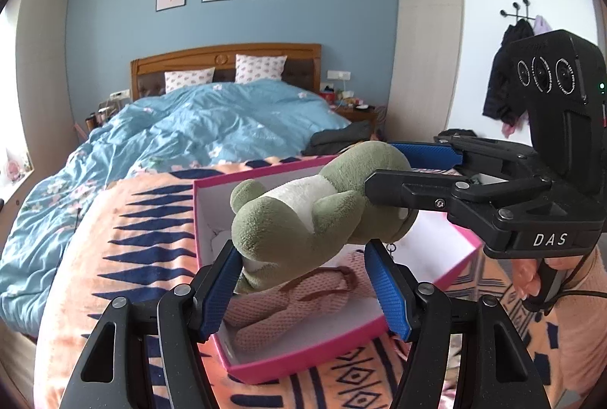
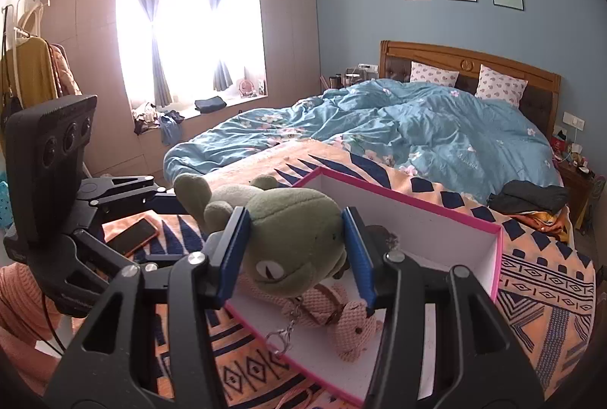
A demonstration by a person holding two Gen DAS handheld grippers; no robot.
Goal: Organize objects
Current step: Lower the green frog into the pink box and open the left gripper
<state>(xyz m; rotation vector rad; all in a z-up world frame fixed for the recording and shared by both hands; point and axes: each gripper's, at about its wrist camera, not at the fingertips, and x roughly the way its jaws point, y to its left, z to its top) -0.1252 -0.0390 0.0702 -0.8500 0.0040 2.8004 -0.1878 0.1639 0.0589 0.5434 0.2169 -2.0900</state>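
- Both tongs share one load: the left tongs (image 1: 303, 291) stand about half open with one blue pad against the hind end of the green plush frog (image 1: 303, 208), while the right tongs (image 2: 296, 257) are closed partway with a pad on each side of its head, so the toy hangs between the two, clear of everything below.
- Beneath it is the bed (image 2: 436, 128), with a rumpled blue floral duvet (image 1: 182, 128) at the far end and an orange patterned blanket (image 1: 114, 238) at the near end.
- On that blanket sits the open pink box (image 1: 303, 363), white inside; the frog is directly above its opening.
- Inside the box lies a pink knitted bunny toy (image 2: 353, 333) with a brown strap and a metal keyring.
- A phone (image 2: 132, 232) lies on the blanket just beside the box, on the left tongs' side.
- Risks, as I judge them: the left hold looks thin, only one pad clearly pressing, so the soft body could slip out if the two hands drift apart or twist unevenly. Lowered carelessly, the frog could catch the box wall and tip or shove the light box, or land on the bunny and sit proud of the rim.
- Readable writing: "DAS" in white on the right tongs' body in the left wrist view. Nothing else is legible.
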